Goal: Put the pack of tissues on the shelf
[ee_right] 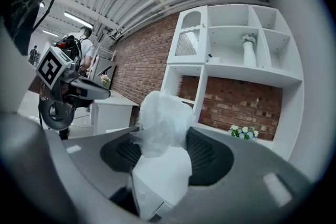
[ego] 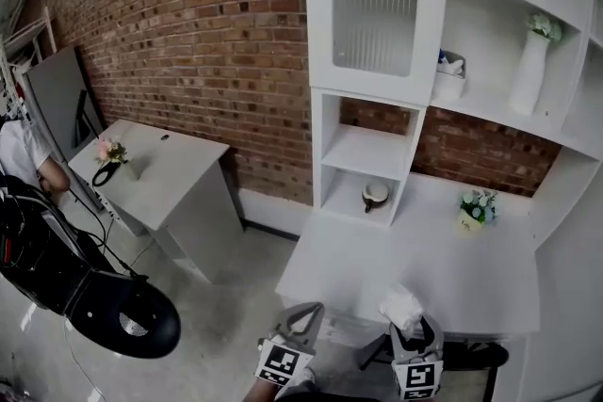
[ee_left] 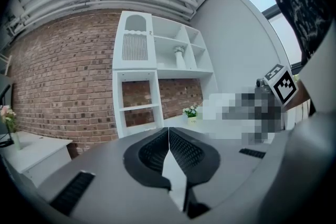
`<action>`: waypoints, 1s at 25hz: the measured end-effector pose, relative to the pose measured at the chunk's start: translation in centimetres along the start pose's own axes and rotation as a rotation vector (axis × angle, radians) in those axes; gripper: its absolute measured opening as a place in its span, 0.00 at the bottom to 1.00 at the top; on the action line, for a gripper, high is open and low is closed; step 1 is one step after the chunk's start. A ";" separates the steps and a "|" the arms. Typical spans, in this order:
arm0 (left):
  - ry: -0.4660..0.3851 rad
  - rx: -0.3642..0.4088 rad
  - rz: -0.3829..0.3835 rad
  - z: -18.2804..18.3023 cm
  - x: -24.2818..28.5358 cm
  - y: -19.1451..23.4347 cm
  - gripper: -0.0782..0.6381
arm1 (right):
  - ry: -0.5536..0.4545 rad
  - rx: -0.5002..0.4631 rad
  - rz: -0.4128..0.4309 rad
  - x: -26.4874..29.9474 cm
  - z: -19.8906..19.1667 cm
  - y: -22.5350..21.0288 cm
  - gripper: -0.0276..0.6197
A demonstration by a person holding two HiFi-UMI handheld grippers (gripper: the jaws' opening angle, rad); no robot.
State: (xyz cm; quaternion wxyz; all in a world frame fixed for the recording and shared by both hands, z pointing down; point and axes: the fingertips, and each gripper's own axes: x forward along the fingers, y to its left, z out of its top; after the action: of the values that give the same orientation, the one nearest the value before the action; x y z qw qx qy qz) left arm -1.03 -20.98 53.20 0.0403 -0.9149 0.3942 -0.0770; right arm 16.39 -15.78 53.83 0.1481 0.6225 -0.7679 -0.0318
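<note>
Right gripper (ee_right: 160,139) first: its fingers (ee_right: 209,156) are clamped on the pack of tissues (ee_right: 157,128), a white pack with its crinkly top poking out past the fingertips. One pack, and it's in the grip over the near edge of the desk (ego: 452,268), not on the shelf (ego: 372,151).

Left gripper (ee_left: 168,132): fingers (ee_left: 151,152) pressed together, nothing between them. Two grippers, side by side.

Ahead of the fingers and higher up, the white shelf unit. Far up beyond the right fingers, one tall white vase (ego: 529,71) with pale flowers in its neck. Left of it, a small white tub (ego: 449,82) with something white and blue sticking out. In the low cubby straight ahead of the left fingers, one round cup (ego: 375,195); what's inside, I can't tell. On the desk beyond the right fingers, a little pot (ego: 476,210) of flowers.

Far off to the left of the left fingers, a side table (ego: 174,169) with one more vase of flowers (ego: 113,155). Three bunches in all.
</note>
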 end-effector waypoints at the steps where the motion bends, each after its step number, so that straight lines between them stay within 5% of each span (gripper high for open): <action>1: -0.001 0.002 -0.007 0.0 0.3 0.6 0.12 | 0.003 -0.003 -0.007 0.6 0.1 0.1 0.41; 25: -0.006 0.002 -0.090 -1.0 4.5 9.2 0.12 | 0.016 0.046 -0.080 9.0 1.9 2.5 0.41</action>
State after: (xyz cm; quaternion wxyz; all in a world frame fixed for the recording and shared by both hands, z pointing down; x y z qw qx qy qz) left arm -4.80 -30.58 53.42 0.0391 -0.9319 0.3525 -0.0764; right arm 11.87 -24.15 54.27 0.1387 0.6562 -0.7416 -0.0152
